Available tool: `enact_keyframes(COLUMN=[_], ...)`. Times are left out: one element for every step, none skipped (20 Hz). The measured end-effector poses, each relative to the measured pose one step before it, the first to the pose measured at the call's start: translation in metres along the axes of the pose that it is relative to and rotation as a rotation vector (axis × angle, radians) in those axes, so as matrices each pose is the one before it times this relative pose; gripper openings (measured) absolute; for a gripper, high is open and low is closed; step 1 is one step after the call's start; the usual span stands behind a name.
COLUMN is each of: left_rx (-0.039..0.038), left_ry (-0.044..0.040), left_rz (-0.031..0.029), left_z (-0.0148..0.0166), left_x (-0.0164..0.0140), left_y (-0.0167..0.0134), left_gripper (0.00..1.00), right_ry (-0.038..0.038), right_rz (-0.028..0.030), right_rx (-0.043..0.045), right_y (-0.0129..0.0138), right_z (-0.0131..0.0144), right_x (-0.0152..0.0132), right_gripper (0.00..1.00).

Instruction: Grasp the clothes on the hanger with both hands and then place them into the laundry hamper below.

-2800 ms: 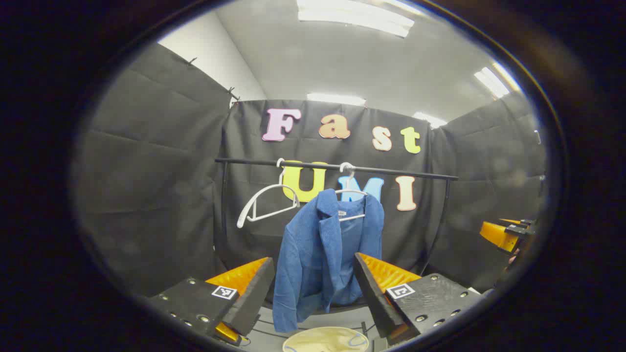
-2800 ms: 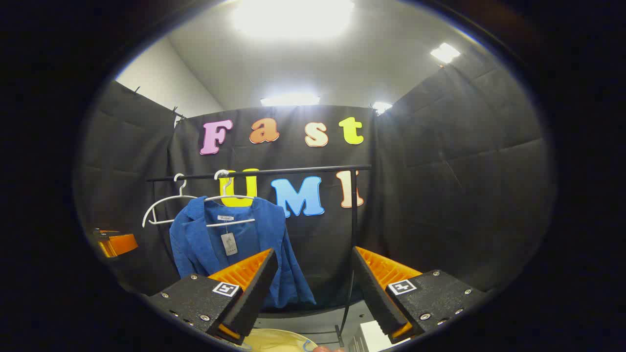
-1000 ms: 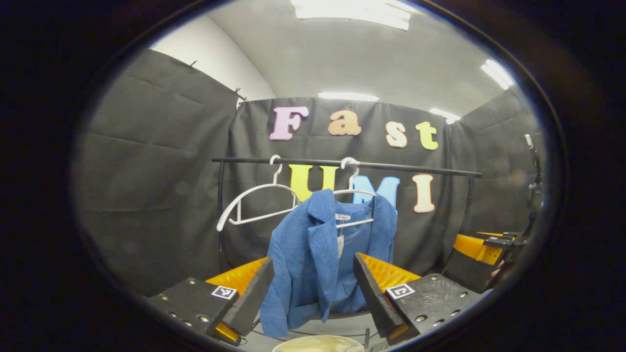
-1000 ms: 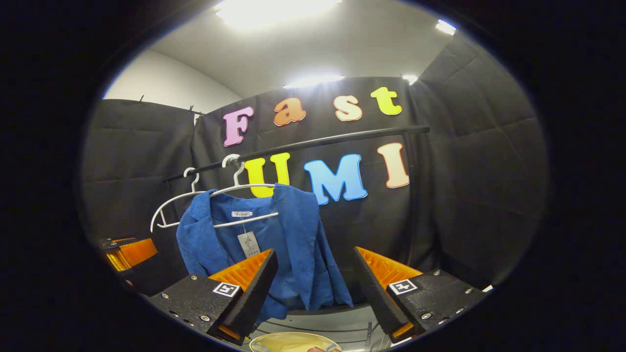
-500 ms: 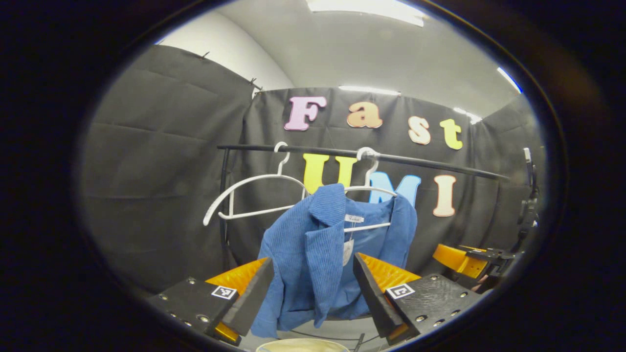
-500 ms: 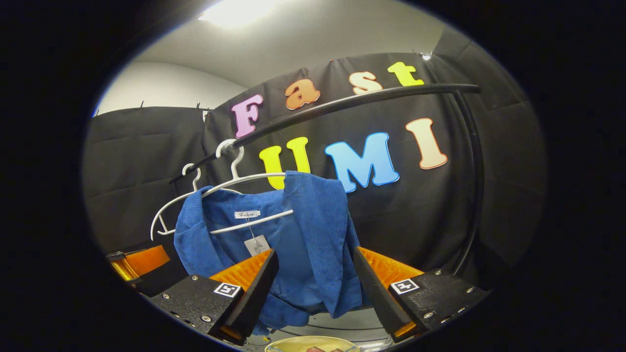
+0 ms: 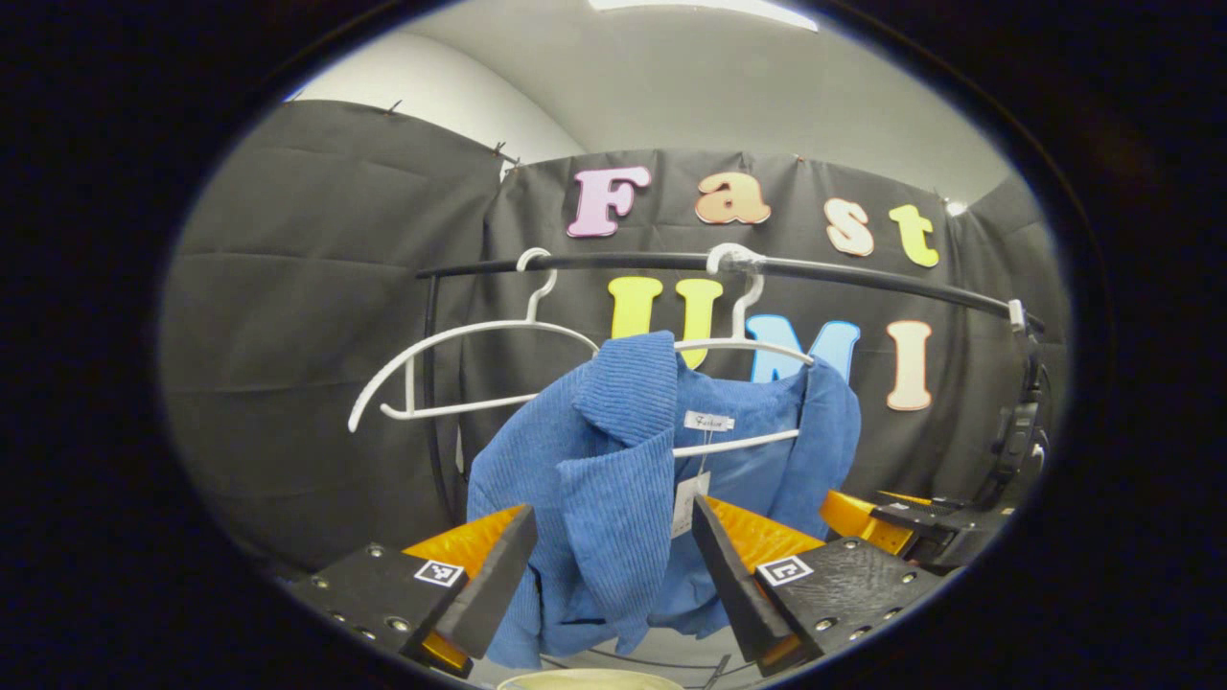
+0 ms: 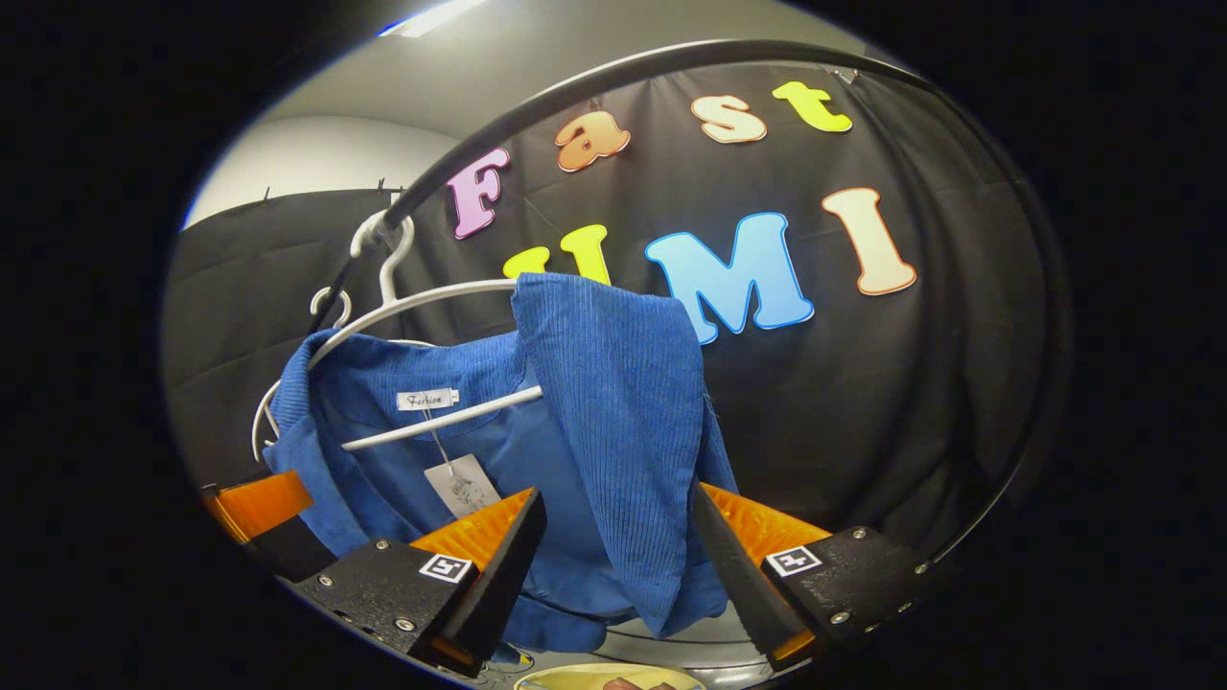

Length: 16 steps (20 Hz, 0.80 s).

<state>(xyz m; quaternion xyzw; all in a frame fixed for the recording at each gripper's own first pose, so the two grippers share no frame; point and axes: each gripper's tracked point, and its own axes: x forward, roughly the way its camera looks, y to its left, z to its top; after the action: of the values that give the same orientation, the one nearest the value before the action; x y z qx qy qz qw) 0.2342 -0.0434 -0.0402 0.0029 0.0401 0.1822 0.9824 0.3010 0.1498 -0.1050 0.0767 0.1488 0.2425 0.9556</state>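
Observation:
A blue corduroy jacket (image 7: 613, 479) (image 8: 604, 422) hangs open on a white hanger (image 7: 738, 355) (image 8: 422, 302) from a black rail (image 7: 844, 273) (image 8: 575, 91). My left gripper (image 7: 609, 575) is open, and the jacket's left front panel hangs between its fingers, not pinched. My right gripper (image 8: 613, 565) is open too, its fingers either side of the right front panel. The rim of the pale hamper (image 7: 585, 680) (image 8: 613, 678) peeps in below the jacket. The right gripper (image 7: 911, 527) also appears at the lower right of the left gripper view, and the left gripper (image 8: 254, 513) at the lower left of the right gripper view.
An empty white hanger (image 7: 451, 359) hangs on the rail left of the jacket. The rail's black uprights (image 7: 431, 402) (image 8: 1016, 460) stand on both sides, with black cloth walls close behind.
Both grippers have moved forward and up toward the jacket, which now looks larger. Its front panels now lie between the open fingers of each gripper.

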Motion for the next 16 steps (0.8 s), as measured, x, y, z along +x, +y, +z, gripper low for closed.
enact_keyframes(left_rx=[-0.00066,-0.00168,-0.00043,-0.00012,-0.00121,-0.00342,-0.00441,-0.00239,0.00129,0.00394,0.00306,0.00347,0.00308,0.00401,0.00868,0.01591], left_ry=[0.00231,0.00485,0.00459,0.00150,0.00474,0.00172,-0.00061,-0.00107,0.00167,0.00172,0.00199,-0.00304,-0.00690,-0.00516,-0.00210,0.00298], left_rz=[0.01419,0.01465,0.01630,0.01825,0.02018,0.01825,0.01250,0.01125,0.00911,0.00707,0.00512,0.00147,0.00580,0.00344,0.00469,0.01402], left_z=[-0.00227,-0.00255,-0.00291,-0.00102,-0.00347,-0.00143,-0.00044,-0.00076,-0.00198,-0.00072,-0.00274,0.00034,-0.00018,0.00202,-0.00006,-0.00060], left_x=[0.00553,0.00568,0.00435,0.00578,0.00487,0.00512,0.00372,0.00504,0.00520,0.00453,0.00317,0.00284,0.00336,0.00139,0.00039,0.00183], left_y=[-0.00015,-0.00015,-0.00037,0.00139,0.00230,0.00186,0.00127,0.00099,0.00043,0.00105,-0.00036,-0.00054,-0.00025,-0.00043,-0.00012,0.00209], left_gripper=[0.93,0.93,0.93,0.93,0.93,0.93,0.93,0.93,0.94,0.94,0.95,0.95,0.96,0.93,0.87,0.80], right_ry=[-0.00235,-0.00386,-0.00689,-0.01223,-0.00828,-0.00608,-0.00429,-0.00537,-0.00955,-0.00621,-0.00467,-0.00278,-0.00148,-0.00200,-0.00305,-0.00365], right_rz=[-0.00149,-0.00340,-0.00406,-0.00799,-0.00422,0.00321,0.00643,-0.00386,-0.00695,-0.00852,-0.00793,0.00239,0.01091,0.00990,0.00491,0.00352], right_rx=[-0.01141,-0.01391,-0.01317,-0.01359,-0.00986,-0.00404,-0.00342,-0.01090,-0.01130,-0.00710,0.00206,0.01465,0.02033,0.01721,0.00912,0.00382], right_y=[-0.00020,-0.00079,-0.00055,-0.00065,-0.00032,0.00157,0.00201,-0.00033,-0.00134,-0.00226,-0.00262,0.00088,0.00188,0.00219,-0.00020,-0.00059], right_z=[-0.00110,0.00013,0.00151,0.00179,0.00187,-0.00036,-0.00028,0.00022,0.00076,0.00043,0.00069,0.00024,0.00097,0.00109,0.00202,0.00026], right_x=[0.00479,0.00931,0.00898,0.00989,0.00733,0.00514,0.00465,0.00413,0.00393,0.00467,0.00315,0.00280,0.00340,0.00129,0.00221,0.00110], right_gripper=[0.95,0.95,0.95,0.91,0.95,0.95,0.95,0.95,0.95,0.95,0.95,0.95,0.94,0.94,0.89,0.87])
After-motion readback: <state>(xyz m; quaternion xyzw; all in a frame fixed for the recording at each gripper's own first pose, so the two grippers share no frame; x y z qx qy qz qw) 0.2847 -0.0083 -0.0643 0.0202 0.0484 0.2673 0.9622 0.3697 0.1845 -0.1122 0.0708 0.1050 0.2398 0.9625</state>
